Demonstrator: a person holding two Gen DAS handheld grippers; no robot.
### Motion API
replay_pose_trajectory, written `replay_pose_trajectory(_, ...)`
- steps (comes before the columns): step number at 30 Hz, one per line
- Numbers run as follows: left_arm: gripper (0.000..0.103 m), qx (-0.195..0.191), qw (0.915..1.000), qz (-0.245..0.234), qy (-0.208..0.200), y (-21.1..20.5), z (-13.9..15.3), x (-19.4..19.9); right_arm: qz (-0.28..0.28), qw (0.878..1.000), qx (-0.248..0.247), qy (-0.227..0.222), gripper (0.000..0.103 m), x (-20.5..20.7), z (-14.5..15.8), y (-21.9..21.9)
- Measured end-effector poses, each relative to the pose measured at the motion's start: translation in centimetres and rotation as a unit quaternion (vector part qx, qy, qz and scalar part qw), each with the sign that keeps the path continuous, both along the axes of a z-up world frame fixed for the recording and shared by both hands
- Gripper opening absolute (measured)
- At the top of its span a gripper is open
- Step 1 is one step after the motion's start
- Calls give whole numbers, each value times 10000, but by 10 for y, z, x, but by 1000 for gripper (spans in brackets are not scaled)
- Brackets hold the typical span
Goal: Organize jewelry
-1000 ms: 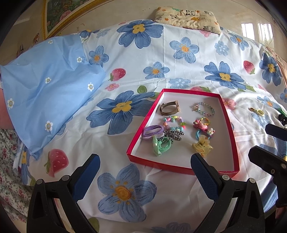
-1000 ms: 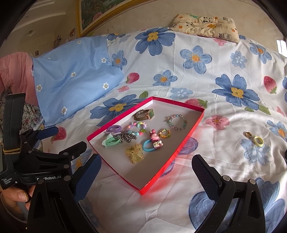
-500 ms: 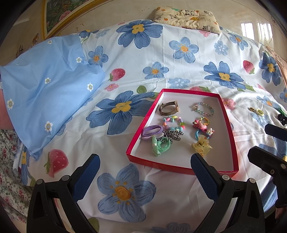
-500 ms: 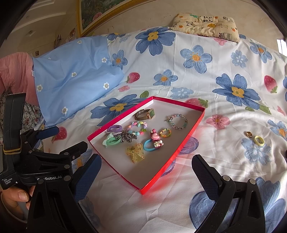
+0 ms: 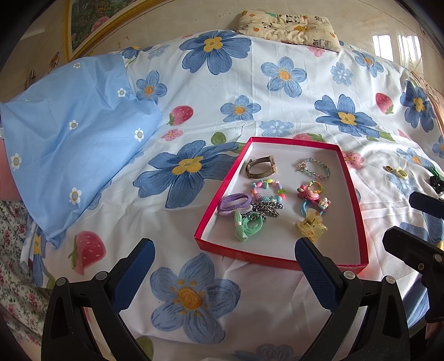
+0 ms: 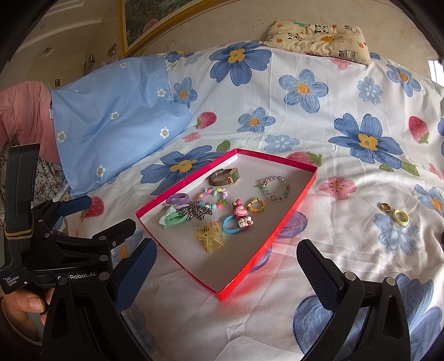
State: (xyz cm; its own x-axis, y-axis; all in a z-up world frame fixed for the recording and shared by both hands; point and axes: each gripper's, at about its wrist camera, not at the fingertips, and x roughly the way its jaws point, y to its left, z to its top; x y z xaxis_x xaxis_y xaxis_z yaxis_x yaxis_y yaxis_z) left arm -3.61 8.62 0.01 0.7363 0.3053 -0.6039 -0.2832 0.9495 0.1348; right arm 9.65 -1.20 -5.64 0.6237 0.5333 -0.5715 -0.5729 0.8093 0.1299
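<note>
We hover both the left gripper and right gripper wide apart and empty beside the shallow red cardboard tray, since the small gold ring and pale yellow ring lie loose on the flowered bed sheet.

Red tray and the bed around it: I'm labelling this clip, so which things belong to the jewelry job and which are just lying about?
Job: red tray, watch, beaded bracelet, chain, hair ties, yellow clip, two rings on the sheet.

Lying about: blue pillow, panda cushion, framed picture.
</note>
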Motion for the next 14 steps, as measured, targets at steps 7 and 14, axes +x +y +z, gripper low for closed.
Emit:
replay_pose_trajectory(7, 102, -4, 10000, -2, 8, 0, 1, 0, 5, 10000, -2, 17, 102, 0, -1, 2)
replay_pose_trajectory(14, 102, -6, 10000, -1, 9, 0, 1, 0, 1, 10000, 1, 27, 102, -1, -2, 1)
